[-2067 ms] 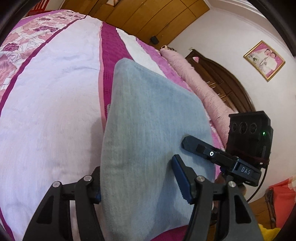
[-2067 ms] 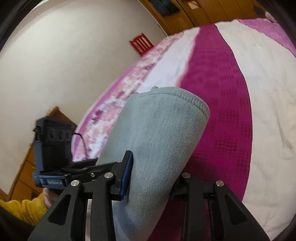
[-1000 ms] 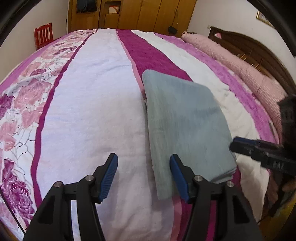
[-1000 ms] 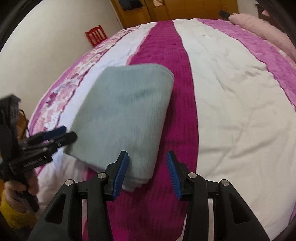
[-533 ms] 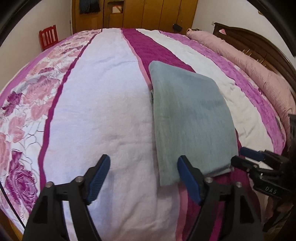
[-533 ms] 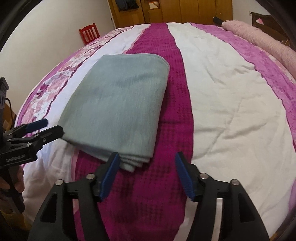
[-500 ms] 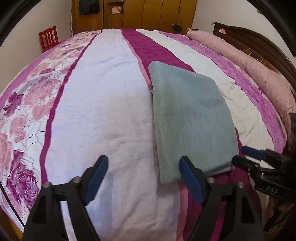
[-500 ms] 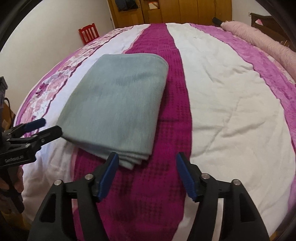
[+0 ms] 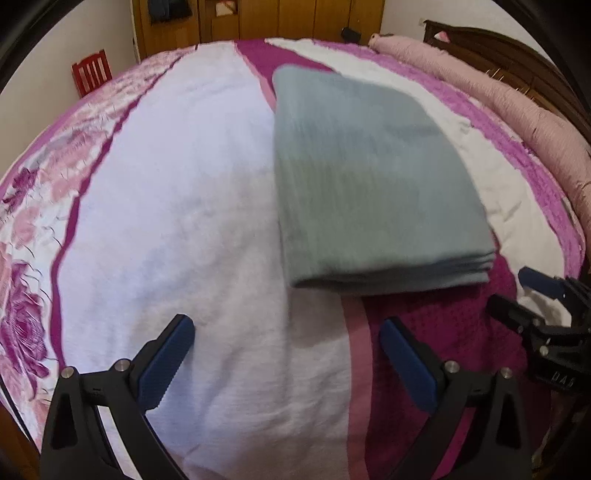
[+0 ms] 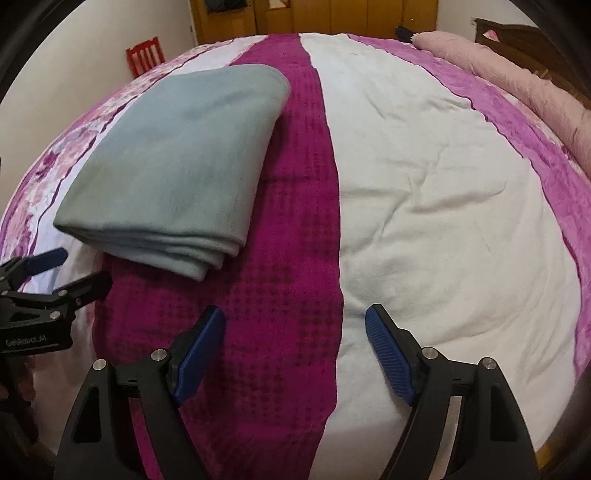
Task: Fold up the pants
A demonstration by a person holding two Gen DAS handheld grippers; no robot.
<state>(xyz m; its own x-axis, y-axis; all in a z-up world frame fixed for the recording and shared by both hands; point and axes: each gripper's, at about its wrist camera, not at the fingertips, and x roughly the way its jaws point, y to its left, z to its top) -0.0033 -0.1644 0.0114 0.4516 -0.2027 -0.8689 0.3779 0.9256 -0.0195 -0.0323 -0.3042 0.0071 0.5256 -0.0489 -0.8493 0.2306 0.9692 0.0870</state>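
The grey-blue pants (image 9: pixel 369 177) lie folded into a thick flat rectangle on the bed (image 9: pixel 177 206), with stacked layers showing at the near edge (image 10: pixel 177 254). My left gripper (image 9: pixel 286 326) hovers just short of that near edge, its jaws still opening wide, nothing between them. My right gripper (image 10: pixel 295 317) is over the magenta stripe to the right of the pants (image 10: pixel 192 147), jaws also opening and empty. Each gripper shows at the edge of the other's view: the right one (image 9: pixel 532 295) and the left one (image 10: pixel 55 273).
The bed cover has white, magenta and floral stripes. A long pink bolster (image 9: pixel 517 110) lies along the dark wooden headboard at the right. A red chair (image 9: pixel 92 72) and wooden wardrobe doors (image 10: pixel 332 14) stand beyond the bed.
Both grippers let go of the folded pants, which now rest on the bed. The jaws have spread wider and both grippers have drawn back toward the near edge of the bed.
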